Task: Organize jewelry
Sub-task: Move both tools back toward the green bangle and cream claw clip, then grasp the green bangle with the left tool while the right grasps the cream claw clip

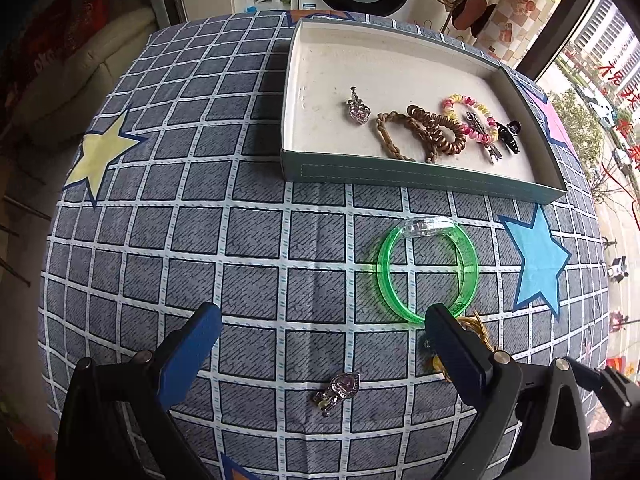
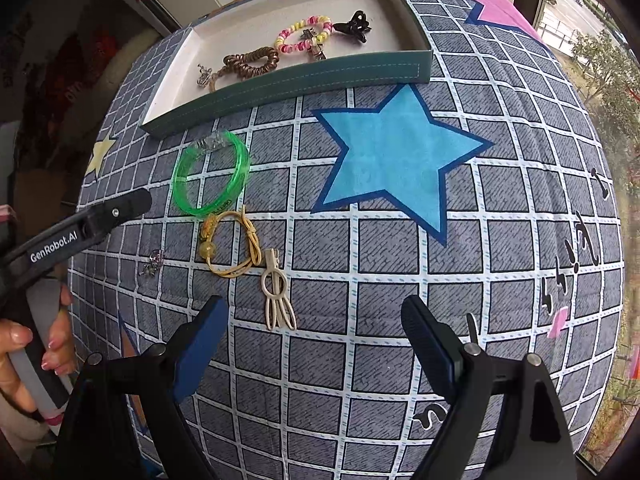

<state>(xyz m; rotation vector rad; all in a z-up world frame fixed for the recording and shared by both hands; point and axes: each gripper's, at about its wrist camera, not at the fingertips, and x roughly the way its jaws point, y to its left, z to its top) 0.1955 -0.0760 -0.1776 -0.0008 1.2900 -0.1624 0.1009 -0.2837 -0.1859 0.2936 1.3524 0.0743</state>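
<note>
Mid-task sort: some pcs already in the box (image 1: 420, 182), others loose on the worktop (image 1: 200, 240), which is covered w/ a grid-print grey cloth w/ stars. Step in hand looks like approach for the next pick.

Left tongs (image 1: 320, 344) wide apart, nothing between the pads, aimed steeply down over the heart charm (image 1: 340, 392), which lies between the fingers but not touched. Right tongs (image 2: 316, 336) also spread wide, empty, above the cream hair clip (image 2: 276, 292), which sits just left of centre.

Next move, judged: drop the left tongs onto the charm and close. It's small, flat, metal w/ a pinkish stone, so the pads need to go down near the cloth. The clip is thin w/ prongs and lies flat, so likely same issue.

Still loose:
- green bangle (image 2: 212, 176): translucent plastic, rigid ring w/ clear clasp section, near the box's front wall.
- yellow cord bracelet (image 2: 230, 246): soft cord, bead, knotted; just beside bangle, touching the clip end.

In box (teal card walls, off-white matte floor): 2nd heart charm (image 1: 356, 108), braided tan band (image 1: 394, 136), brown spiral tie (image 1: 436, 132), pink/yellow spiral tie (image 1: 472, 112), black claw clip (image 1: 508, 134), all bunched twd the front right.
</note>
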